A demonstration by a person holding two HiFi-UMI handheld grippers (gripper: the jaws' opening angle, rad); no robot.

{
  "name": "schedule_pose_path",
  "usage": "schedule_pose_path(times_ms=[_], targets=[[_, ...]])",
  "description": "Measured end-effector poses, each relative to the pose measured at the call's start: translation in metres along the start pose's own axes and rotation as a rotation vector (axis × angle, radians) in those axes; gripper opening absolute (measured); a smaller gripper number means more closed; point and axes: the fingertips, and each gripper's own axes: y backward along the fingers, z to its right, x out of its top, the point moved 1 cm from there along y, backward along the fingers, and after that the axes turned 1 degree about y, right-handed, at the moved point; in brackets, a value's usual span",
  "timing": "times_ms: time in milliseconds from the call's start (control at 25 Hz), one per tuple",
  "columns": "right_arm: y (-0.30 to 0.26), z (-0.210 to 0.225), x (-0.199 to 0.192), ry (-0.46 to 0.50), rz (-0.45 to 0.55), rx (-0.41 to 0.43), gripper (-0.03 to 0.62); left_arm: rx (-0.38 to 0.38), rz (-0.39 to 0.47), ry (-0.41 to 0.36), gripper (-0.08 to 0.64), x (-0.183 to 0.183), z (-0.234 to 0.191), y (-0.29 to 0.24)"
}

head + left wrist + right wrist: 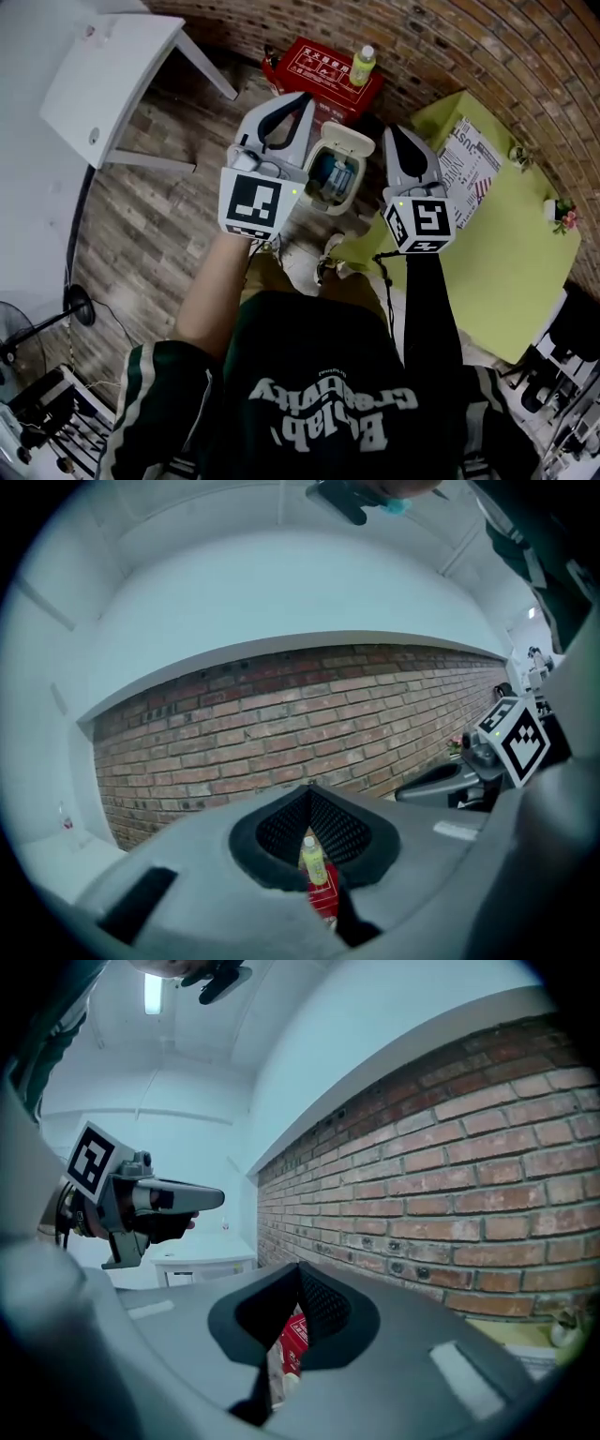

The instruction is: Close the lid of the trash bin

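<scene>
A small white trash bin point(323, 199) stands on the wooden floor, seen in the head view between my two grippers. Its lid point(347, 143) is swung up and back, and bluish contents show inside. My left gripper point(302, 97) hovers just left of the bin, above it, jaws shut with nothing in them. My right gripper point(392, 131) hangs just right of the lid, also shut and holding nothing. Both point toward the brick wall. The bin is hidden in both gripper views; the left gripper point(309, 787) and the right gripper point(298, 1266) show closed tips there.
A red box point(323, 70) with a green bottle point(362, 66) on it sits against the brick wall point(487, 56) behind the bin. A white table point(112, 75) stands at left. A lime-green table point(506, 253) carrying a newspaper point(469, 164) stands at right.
</scene>
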Motion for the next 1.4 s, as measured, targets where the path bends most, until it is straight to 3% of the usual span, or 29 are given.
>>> schedule_pose_path(times_ms=[360, 520, 680, 880, 1400], targets=[[-0.036, 0.013, -0.045, -0.046, -0.066, -0.038, 0.011, -0.047, -0.046, -0.009, 0.005, -0.037, -0.011, -0.029], [-0.058, 0.015, -0.074, -0.106, -0.122, -0.051, 0.011, -0.087, -0.033, 0.016, 0.005, -0.052, -0.016, -0.041], [-0.075, 0.019, -0.097, -0.102, -0.177, -0.069, 0.011, -0.100, -0.015, 0.026, 0.005, -0.063, -0.022, -0.051], [-0.097, 0.032, -0.128, -0.139, -0.240, -0.071, 0.011, -0.108, -0.003, 0.000, 0.005, -0.069, -0.031, -0.063], [-0.143, 0.042, -0.219, -0.164, -0.443, -0.062, 0.011, -0.118, -0.020, 0.095, 0.006, -0.097, -0.064, -0.080]])
